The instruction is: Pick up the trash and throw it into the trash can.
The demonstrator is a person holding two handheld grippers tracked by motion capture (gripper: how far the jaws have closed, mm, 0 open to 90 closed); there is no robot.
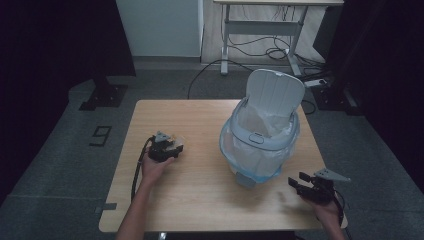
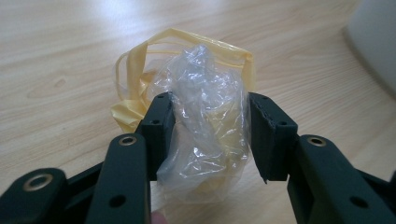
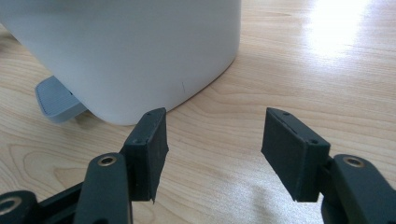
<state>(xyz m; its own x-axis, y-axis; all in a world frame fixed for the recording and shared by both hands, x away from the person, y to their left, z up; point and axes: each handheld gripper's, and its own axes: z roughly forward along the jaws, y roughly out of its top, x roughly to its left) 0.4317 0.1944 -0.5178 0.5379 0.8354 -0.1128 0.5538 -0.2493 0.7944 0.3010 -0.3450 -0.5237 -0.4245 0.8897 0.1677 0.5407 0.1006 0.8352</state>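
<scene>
- The crumpled clear wrapper (image 2: 205, 135), with yellow film behind it, sits on the table (image 1: 200, 190) left of the pedal bin (image 1: 260, 145).
- Your left gripper (image 2: 210, 126) pinches that wrapper between its jaws.
- Your right gripper (image 3: 212, 149) rests near the bin's pedal (image 3: 58, 100), jaws spread, holding nothing.
- The bin's lid (image 1: 275, 92) stands up.

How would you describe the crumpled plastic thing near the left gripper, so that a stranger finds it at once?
Start at the wooden table with the white pedal bin, lid up. Look left of the bin, to the left gripper: between its jaws sits a crumpled plastic wad. It is clear film with yellow strips, the one loose scrap there.
</scene>
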